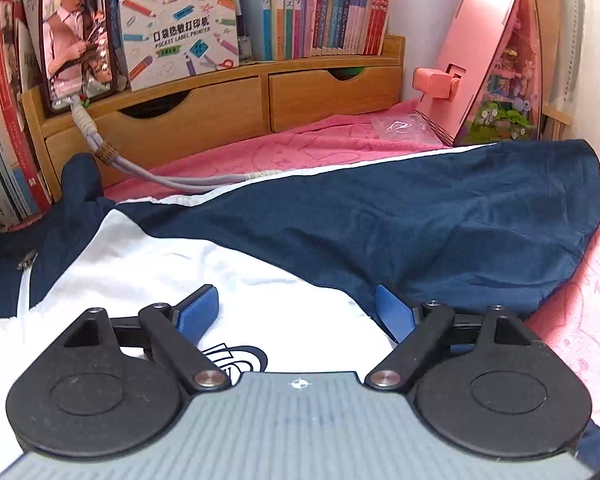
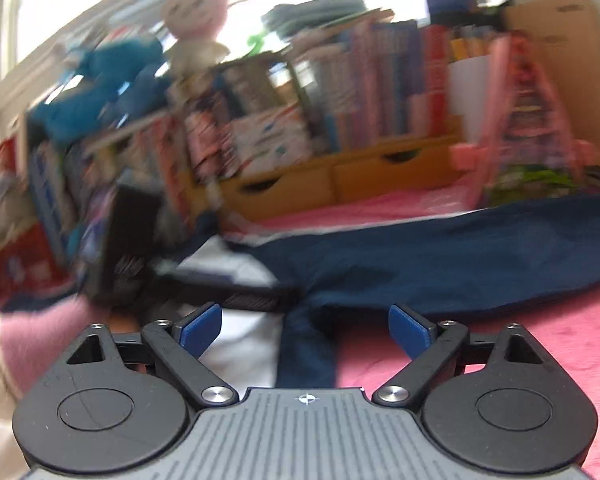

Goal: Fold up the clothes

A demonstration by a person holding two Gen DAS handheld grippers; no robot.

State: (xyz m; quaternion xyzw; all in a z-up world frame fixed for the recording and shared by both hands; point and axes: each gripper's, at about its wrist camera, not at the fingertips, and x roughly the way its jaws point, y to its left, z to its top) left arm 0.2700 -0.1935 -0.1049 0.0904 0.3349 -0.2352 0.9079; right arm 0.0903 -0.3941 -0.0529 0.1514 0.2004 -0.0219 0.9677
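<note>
My left gripper [image 1: 298, 316] has its jaws spread wide and empty, hanging low over the navy-and-white shirt [image 1: 228, 276]. Directly between them lies the white front panel with a dark printed logo [image 1: 240, 358] close to my base, and the navy sleeve [image 1: 440, 216] spreads ahead and to the right of the right jaw. My right gripper [image 2: 306, 330] is released too, jaws apart with nothing in them; a narrow navy strip of the shirt [image 2: 306, 356] runs between them, white cloth under the left jaw, pink towel [image 2: 500, 344] under the right. That view is badly smeared, so I cannot say how close the pads are to the fabric.

The shirt lies spread on the pink towel covering the worktop, unfolded as far as I can judge.

What worries me: the towel is soft and loose under the shirt, so a pinch taken too deep could catch both layers and drag the towel up with the fold. Beyond my left jaws a grey charging cable [image 1: 168, 180] runs along the shirt's far white-trimmed edge to a phone [image 1: 78, 36] propped against the wooden organiser [image 1: 220, 116]. Swinging the sleeve across could snag that cable and topple the phone. The pink miniature house [image 1: 496, 68] stands just past the sleeve's far edge; a wide sweep might knock it.
</note>
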